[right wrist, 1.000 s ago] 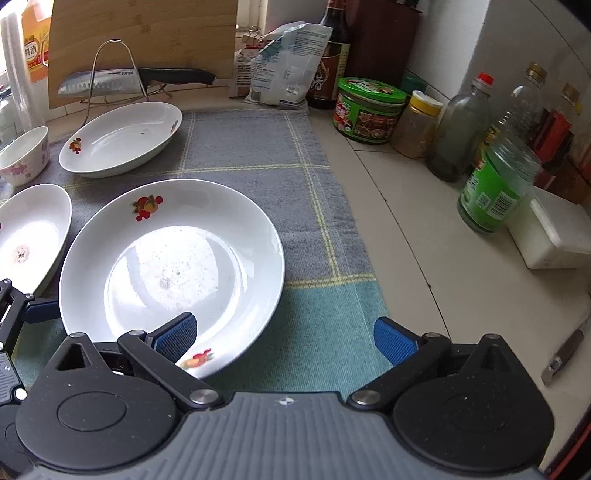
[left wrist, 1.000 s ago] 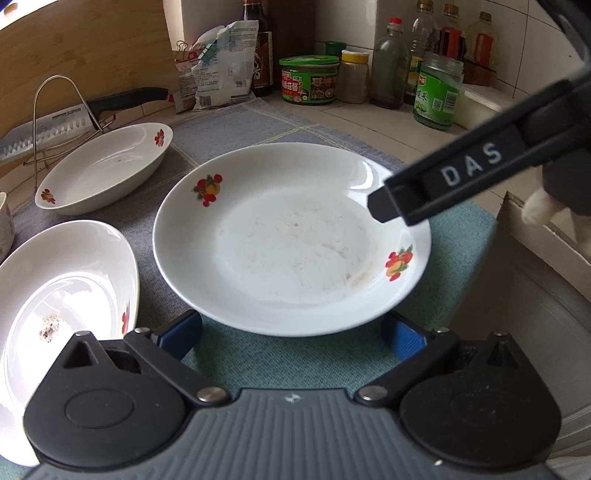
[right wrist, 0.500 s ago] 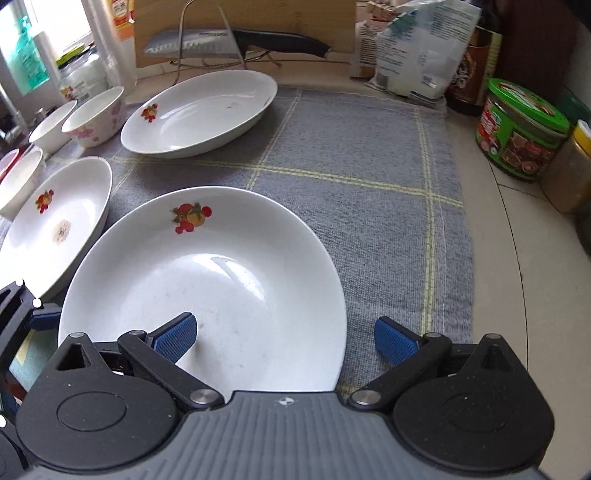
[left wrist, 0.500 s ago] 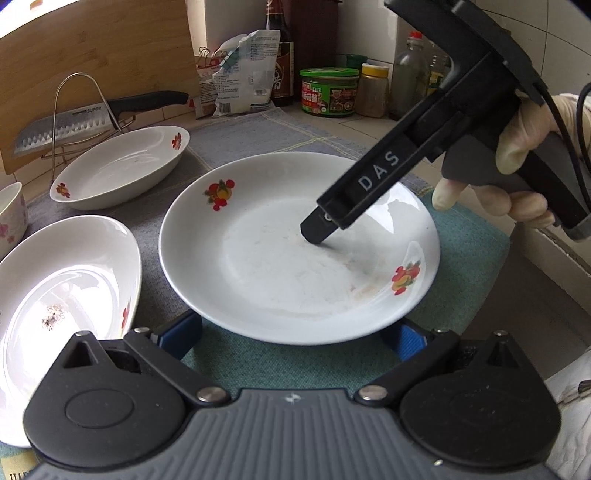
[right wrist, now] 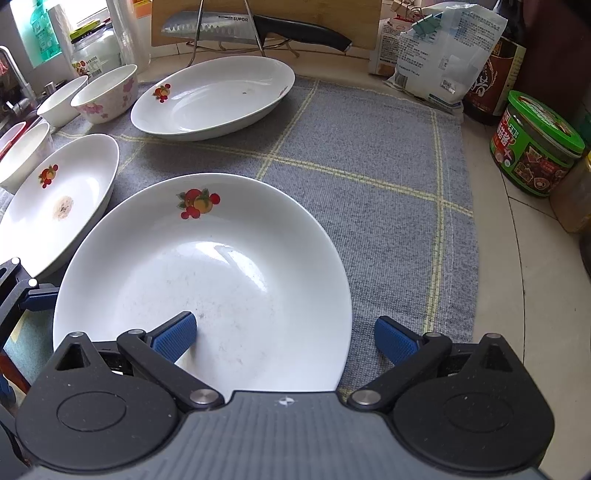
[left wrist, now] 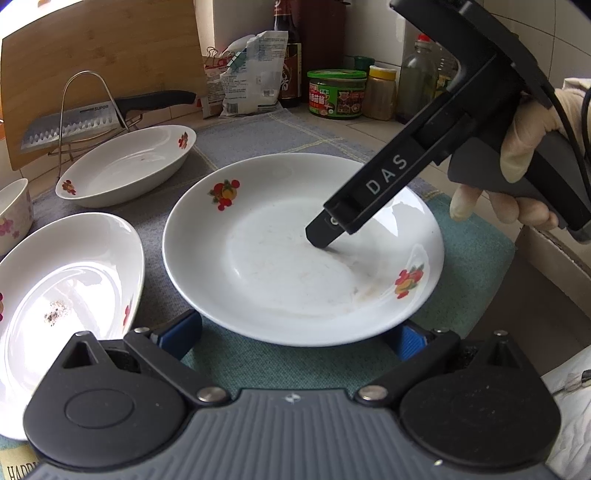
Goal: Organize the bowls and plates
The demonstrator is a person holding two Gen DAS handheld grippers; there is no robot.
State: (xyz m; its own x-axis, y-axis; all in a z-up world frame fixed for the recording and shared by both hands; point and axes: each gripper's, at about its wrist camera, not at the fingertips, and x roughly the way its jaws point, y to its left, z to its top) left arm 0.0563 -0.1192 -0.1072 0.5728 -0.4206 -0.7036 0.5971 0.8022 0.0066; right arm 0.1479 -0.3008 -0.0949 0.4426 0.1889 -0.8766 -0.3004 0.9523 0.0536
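A kitchen surface [right wrist: 524,258] runs along a tiled wall, with a grey checked cloth [right wrist: 369,147] spread over it and jars and bottles crowding the far right. At the far side a knife [right wrist: 236,24] rests on a wire rack in front of a wooden board.

On the cloth near the front sits a round white plate [right wrist: 229,258] with fruit prints on its rim. The right claw [right wrist: 284,334] straddles its near right edge, jaws spread wide: the left blue pad [right wrist: 173,334] lies inside the plate, and the right pad is outside over the cloth. In the left wrist view, one black finger of that claw touches down in the plate's well, gripped by a gloved hand [left wrist: 517,155].

The left claw [left wrist: 295,334] hovers low at the plate's near edge, jaws also wide, holding nothing, pads either side of the rim.

To the left lies an oval dish [right wrist: 55,199] with a brown speck in it; a second oval dish [right wrist: 214,98] lies farther back. Small bowls [right wrist: 107,92] cluster at the far left.
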